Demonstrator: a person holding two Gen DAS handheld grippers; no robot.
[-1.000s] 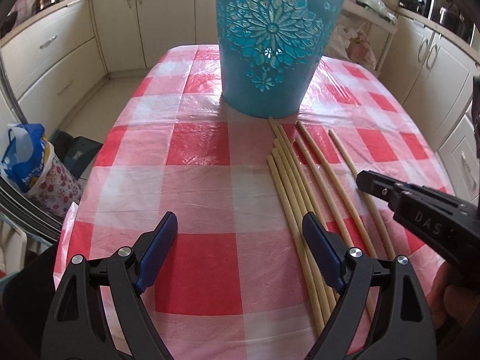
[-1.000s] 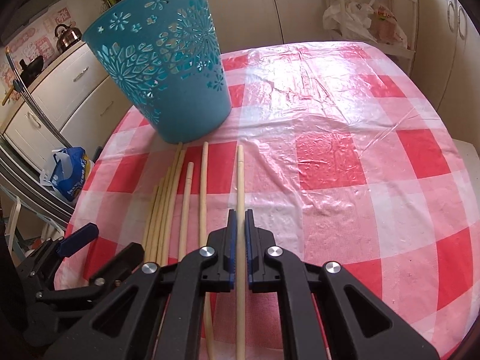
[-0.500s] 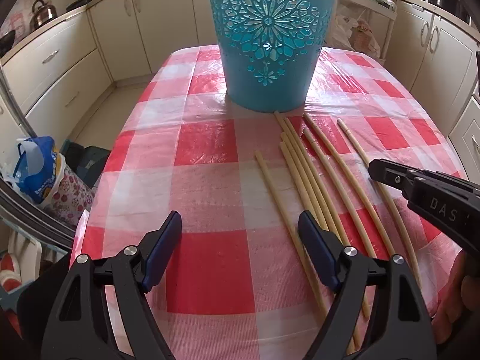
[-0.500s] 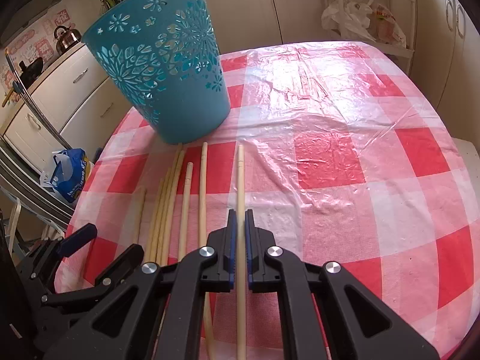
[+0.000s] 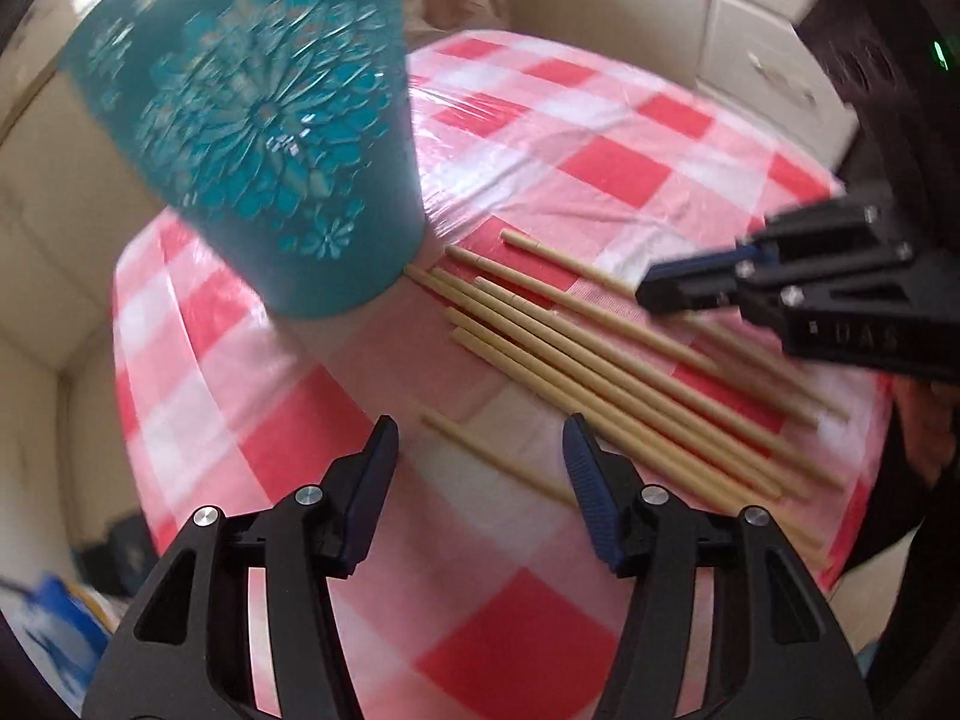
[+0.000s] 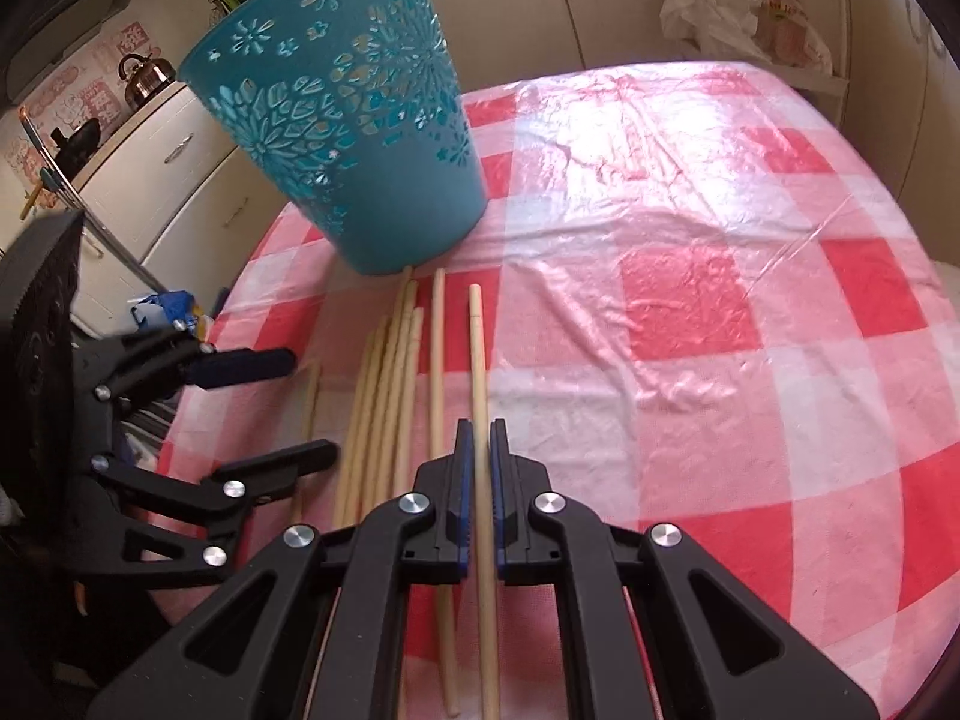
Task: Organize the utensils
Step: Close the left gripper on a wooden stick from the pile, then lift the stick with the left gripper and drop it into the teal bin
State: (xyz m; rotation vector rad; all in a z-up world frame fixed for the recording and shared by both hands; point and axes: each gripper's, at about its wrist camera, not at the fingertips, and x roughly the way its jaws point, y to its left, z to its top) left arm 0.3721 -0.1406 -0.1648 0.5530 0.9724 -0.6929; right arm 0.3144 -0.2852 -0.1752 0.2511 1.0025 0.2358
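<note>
Several long wooden chopsticks (image 5: 606, 354) lie side by side on the red-and-white checked tablecloth (image 5: 288, 438), near a teal cut-out basket (image 5: 264, 138). One chopstick (image 5: 486, 456) lies apart, between my left gripper's (image 5: 480, 456) open jaws. My right gripper (image 6: 478, 456) is shut on the rightmost chopstick (image 6: 477, 354), which lies flat on the cloth. The basket (image 6: 342, 138) stands just beyond the sticks' far ends. The right gripper also shows in the left wrist view (image 5: 708, 282), and the left gripper in the right wrist view (image 6: 300, 408).
Cream kitchen cabinets (image 6: 180, 168) surround the table. A kettle (image 6: 144, 75) sits on the counter at far left. Plastic bags (image 6: 738, 12) hang on a rack behind the table. A blue bag (image 5: 42, 642) lies on the floor by the table's left edge.
My left gripper has swung and tilted, closing in over the separated chopstick. My right gripper stays shut on its chopstick, unmoved.
</note>
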